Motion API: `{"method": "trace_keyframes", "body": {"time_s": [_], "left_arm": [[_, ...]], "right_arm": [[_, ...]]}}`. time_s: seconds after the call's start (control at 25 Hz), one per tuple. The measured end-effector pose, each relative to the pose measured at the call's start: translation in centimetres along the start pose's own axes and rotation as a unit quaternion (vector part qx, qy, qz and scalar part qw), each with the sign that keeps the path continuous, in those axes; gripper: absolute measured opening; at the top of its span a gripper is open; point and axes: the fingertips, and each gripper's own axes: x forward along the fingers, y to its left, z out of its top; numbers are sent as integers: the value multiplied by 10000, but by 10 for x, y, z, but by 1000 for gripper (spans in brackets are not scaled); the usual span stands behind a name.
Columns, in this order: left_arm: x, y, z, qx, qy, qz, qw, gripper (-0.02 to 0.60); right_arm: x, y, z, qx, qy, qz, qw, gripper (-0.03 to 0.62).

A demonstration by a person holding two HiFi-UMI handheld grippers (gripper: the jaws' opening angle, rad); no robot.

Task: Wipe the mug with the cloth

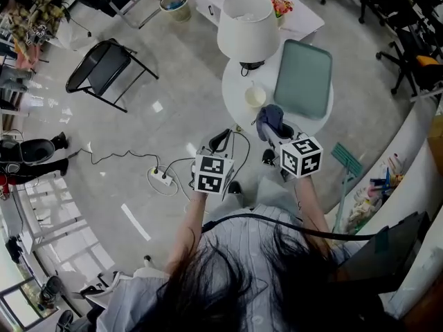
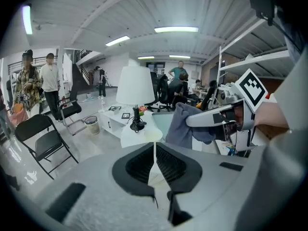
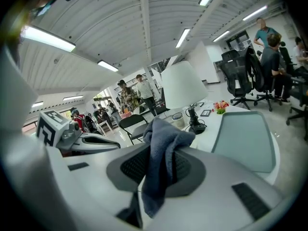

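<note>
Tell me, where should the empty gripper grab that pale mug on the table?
Grip the mug across its round wall just below the rim, coming from the near table edge with the left gripper. It stands upright, the lamp behind it, the tray beside it.

Left claw (image 2: 154, 153) jaws together, cream mug (image 2: 153, 135) beyond, right claw (image 2: 193, 122) with grey cloth (image 2: 179, 130) alongside.

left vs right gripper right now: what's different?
Grip: the right gripper is shut on the blue-grey cloth; the left gripper has its jaws together on nothing.
Position: in the head view the right gripper reaches over the edge of the round table, nearer the mug; the left gripper sits off the table, over the floor.
Shared: both point toward the table and neither touches the mug.
</note>
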Motion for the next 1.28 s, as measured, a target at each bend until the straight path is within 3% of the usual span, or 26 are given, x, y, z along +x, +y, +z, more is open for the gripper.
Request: {"method": "trace_keyframes", "body": {"time_s": [0.56,1.0,1.28], "left_arm": [[-78,-1,-51,268,-153,-433,9986,31],[-94,-27,-59,435,-314,-786,9955,31],[-96,-32,-51,204,-434,-894,9948,31]], "right_arm": [[-27,106,-64,128,-162,-258,9995,86],[-50,125,-92,260,-267,-441,9983,86],[-55,129,-95,160,-216,-472,9985,86]]}}
